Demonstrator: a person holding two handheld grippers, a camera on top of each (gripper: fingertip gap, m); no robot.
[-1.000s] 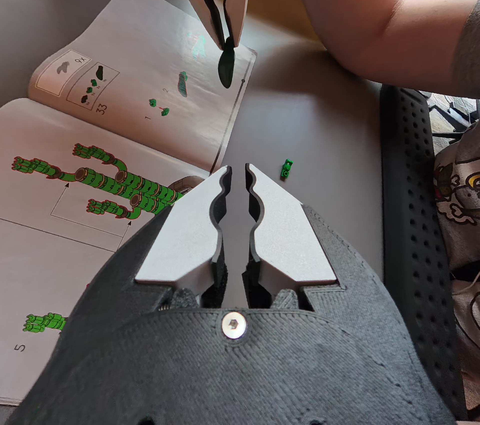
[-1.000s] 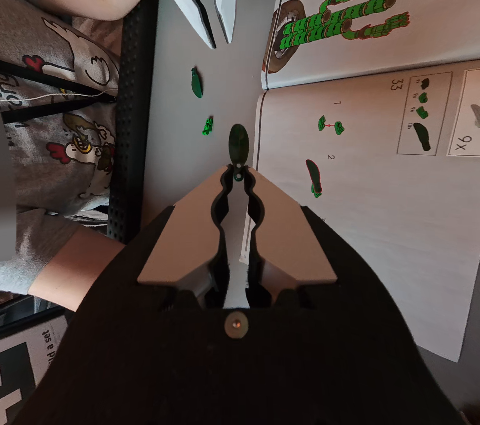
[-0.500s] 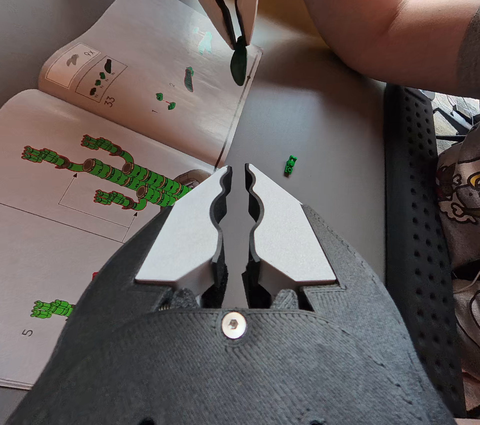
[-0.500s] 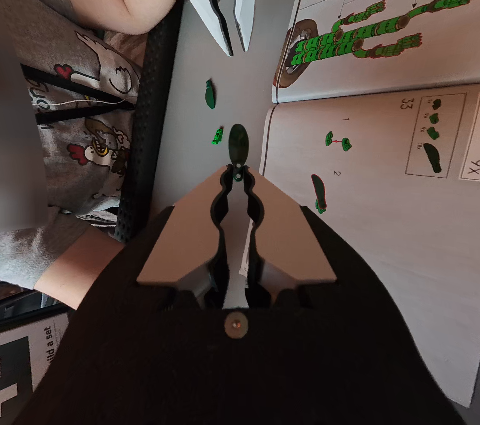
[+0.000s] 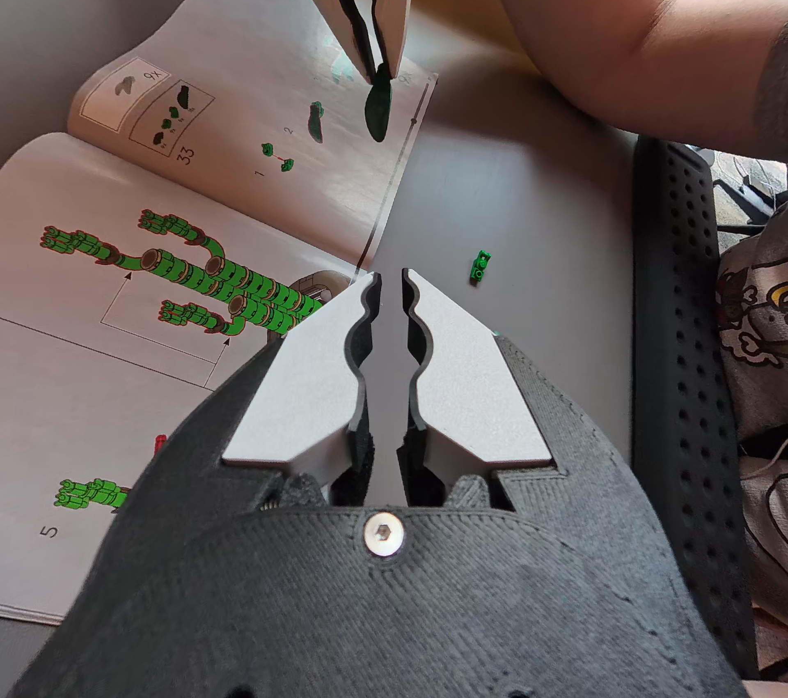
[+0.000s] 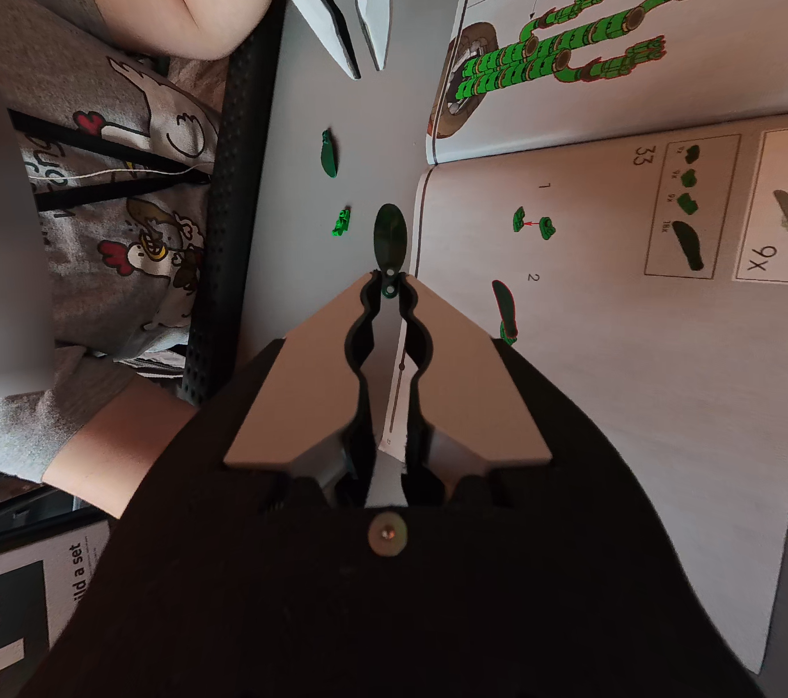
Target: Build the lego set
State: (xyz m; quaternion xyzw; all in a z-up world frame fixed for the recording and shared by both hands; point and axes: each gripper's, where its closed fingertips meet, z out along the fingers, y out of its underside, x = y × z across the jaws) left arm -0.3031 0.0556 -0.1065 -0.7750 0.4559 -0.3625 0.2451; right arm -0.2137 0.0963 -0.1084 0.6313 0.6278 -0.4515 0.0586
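Drifting nearer the small green clip piece [image 6: 341, 222]: right tongs [image 6: 389, 280] pinching dark green leaf [image 6: 389, 234] by its stem, keeping the blade clear for mating. Left tongs [image 5: 390, 280] hanging slightly parted, empty, over worktop [image 5: 533, 208], probably ready for steadying the clip.

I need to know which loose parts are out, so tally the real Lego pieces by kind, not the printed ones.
Dark green leaf pieces: 2, one held in the right gripper at, one lying on the grey table at.
Small bright green clip pieces: 1, on the table.
Total: 3.
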